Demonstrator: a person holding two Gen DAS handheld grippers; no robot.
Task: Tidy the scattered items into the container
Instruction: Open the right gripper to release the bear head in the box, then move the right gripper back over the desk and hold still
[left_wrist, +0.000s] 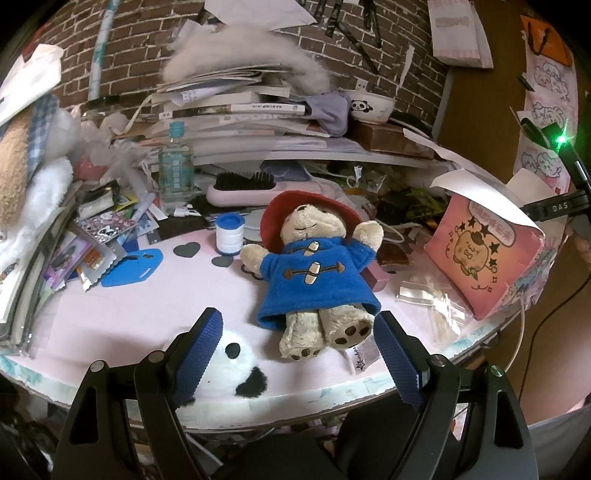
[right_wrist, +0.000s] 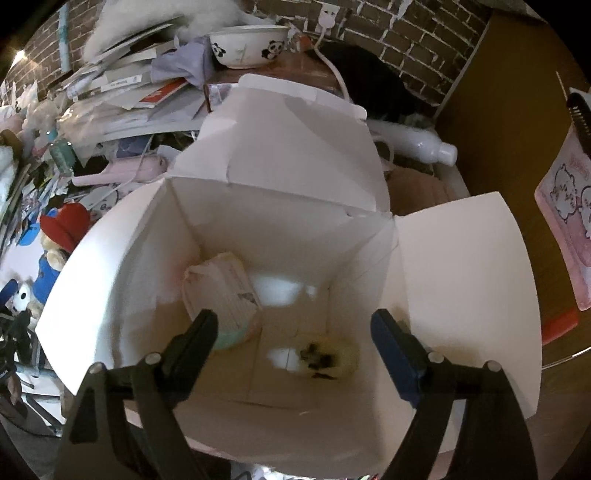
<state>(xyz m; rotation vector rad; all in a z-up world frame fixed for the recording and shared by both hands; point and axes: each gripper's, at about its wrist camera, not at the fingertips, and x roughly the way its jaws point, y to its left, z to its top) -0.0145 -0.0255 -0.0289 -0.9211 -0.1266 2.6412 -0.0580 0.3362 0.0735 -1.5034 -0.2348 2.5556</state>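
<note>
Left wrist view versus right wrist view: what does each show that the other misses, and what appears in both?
Only the left wrist shows the panda plush between the open left gripper fingers, the hairbrush and the box's pink printed outside. Only the right wrist shows the box interior, with a packet and a blurred small item below the open right gripper. Both show the bear and the panda bowl.

In the left wrist view the teddy bear (left_wrist: 314, 266) lies centre frame on the table (left_wrist: 140, 317), a tape roll (left_wrist: 229, 234) at its left, a box (left_wrist: 480, 258) at right, a hairbrush (left_wrist: 242, 188) behind.
</note>
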